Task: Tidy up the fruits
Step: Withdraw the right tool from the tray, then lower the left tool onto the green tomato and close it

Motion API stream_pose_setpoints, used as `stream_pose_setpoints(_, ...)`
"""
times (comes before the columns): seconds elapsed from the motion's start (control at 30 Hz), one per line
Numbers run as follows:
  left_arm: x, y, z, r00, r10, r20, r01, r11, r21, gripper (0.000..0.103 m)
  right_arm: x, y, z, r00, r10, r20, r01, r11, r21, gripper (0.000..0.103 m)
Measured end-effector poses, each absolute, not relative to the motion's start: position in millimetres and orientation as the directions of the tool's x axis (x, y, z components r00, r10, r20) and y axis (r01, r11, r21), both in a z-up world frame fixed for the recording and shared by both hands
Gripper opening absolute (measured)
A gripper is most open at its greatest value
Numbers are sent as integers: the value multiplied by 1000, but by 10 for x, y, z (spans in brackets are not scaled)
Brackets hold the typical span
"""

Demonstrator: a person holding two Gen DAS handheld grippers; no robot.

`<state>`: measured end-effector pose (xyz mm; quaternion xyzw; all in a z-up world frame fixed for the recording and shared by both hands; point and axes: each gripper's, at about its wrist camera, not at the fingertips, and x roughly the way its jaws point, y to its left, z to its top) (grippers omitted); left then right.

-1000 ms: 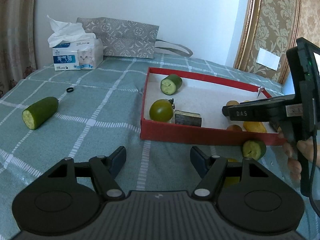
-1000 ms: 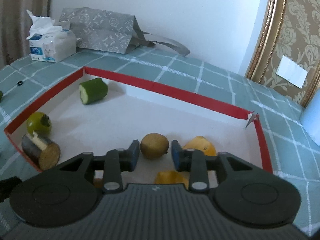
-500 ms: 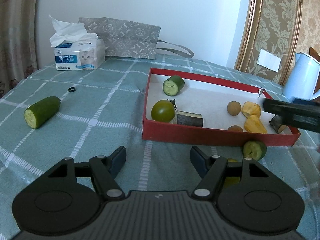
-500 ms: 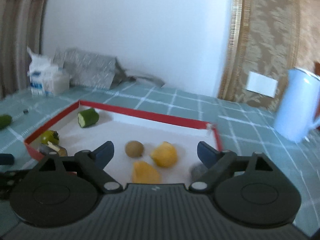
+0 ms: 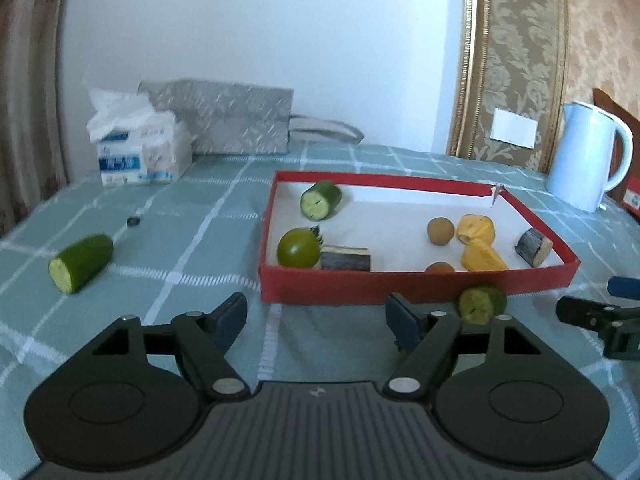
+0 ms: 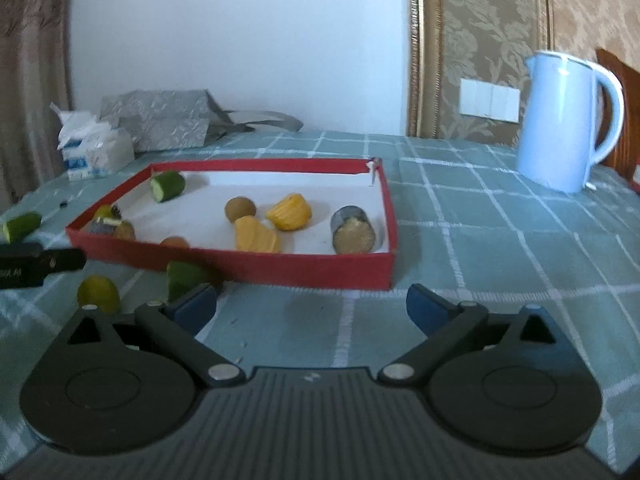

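Note:
A red box with a white floor holds a cucumber piece, a green tomato, a kiwi, two yellow pieces and dark-skinned chunks. Outside it, a cucumber piece lies far left and a green piece rests against the front wall. My left gripper hovers before the box, its jaws opening with nothing between them. My right gripper sits before the box's right front corner, jaws opening wide and empty. A round yellow-green fruit lies at its left.
A pale blue kettle stands at the back right. A tissue pack and a grey patterned bag sit against the wall. A small black ring lies on the checked green cloth.
My right gripper let go of the kiwi, opened wide and drew back out of the box to the cloth in front. My left gripper's jaws spread slightly.

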<state>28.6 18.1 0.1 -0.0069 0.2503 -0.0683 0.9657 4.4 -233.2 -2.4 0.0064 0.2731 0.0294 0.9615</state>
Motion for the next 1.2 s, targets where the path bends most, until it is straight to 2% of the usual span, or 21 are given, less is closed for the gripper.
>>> stream_pose_setpoints(0.3, 271, -14, -22, 865, -147, -479, 160, 987, -14, 76, 12, -2114, -109, 819, 69, -570, -114, 992, -44, 102)
stream_pose_setpoints(0.47, 215, 5, 15, 877, -170, -449, 171, 984, -39, 77, 47, -2143, -139, 796, 79, -600, -114, 993, -20, 103)
stream_pose_setpoints(0.67, 213, -18, 21, 865, -215, -454, 210, 976, -62, 77, 118, -2190, -200, 756, 88, -648, -103, 995, 15, 103)
stream_pose_setpoints(0.93, 292, -161, -63, 838, -206, -506, 231, 973, -14, 77, 130, -2191, -209, 749, 90, -656, -104, 994, 18, 103)
stream_pose_setpoints(1.2, 256, -217, -76, 829, -246, -502, 284, 959, -1, 76, 128, -2191, -212, 748, 92, -658, -104, 994, 21, 103)
